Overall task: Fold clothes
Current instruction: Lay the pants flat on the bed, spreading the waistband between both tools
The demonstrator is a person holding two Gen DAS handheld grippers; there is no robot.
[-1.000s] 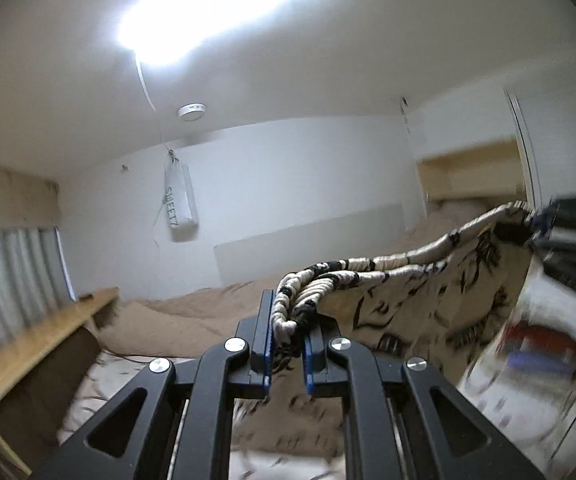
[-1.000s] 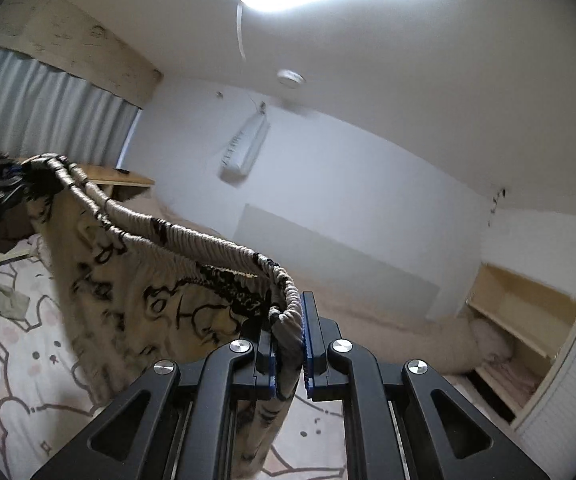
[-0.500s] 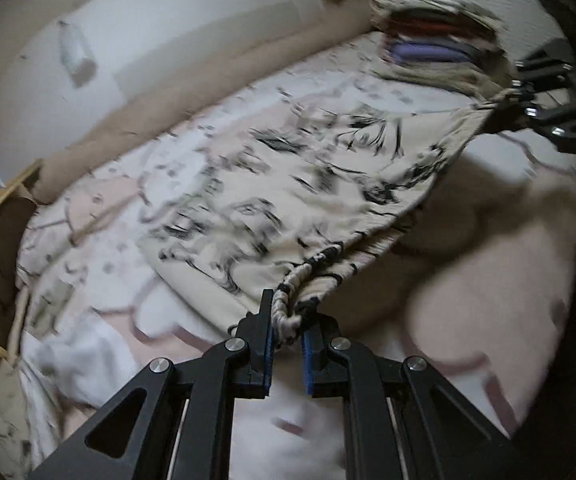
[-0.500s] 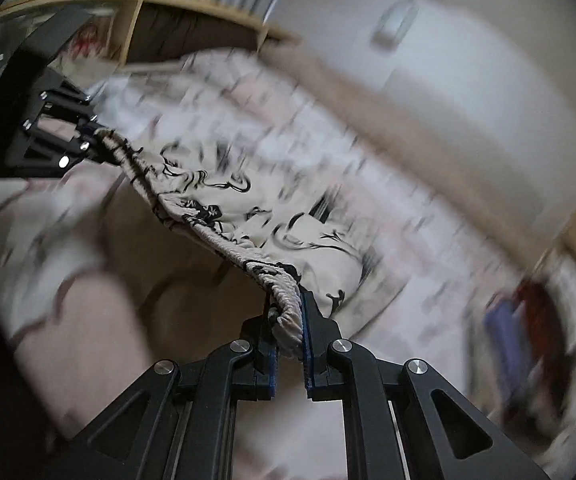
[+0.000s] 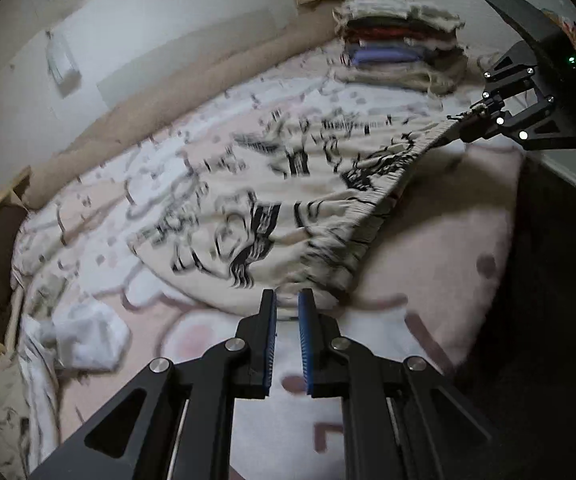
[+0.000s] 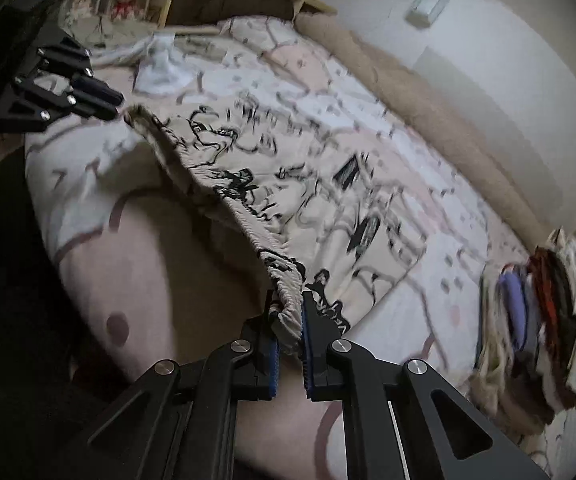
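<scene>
I had just let go with my left tongs, now spread beside the printed shorts laid out on the bed. My right tongs still pinched the waistband, so spreading was nearly done.

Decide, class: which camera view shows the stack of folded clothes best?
The left wrist view: the stack of folded clothes sits whole on the bed and its layers read apart. In the right wrist view the stack lies at the frame edge, stretched and blurred.
</scene>
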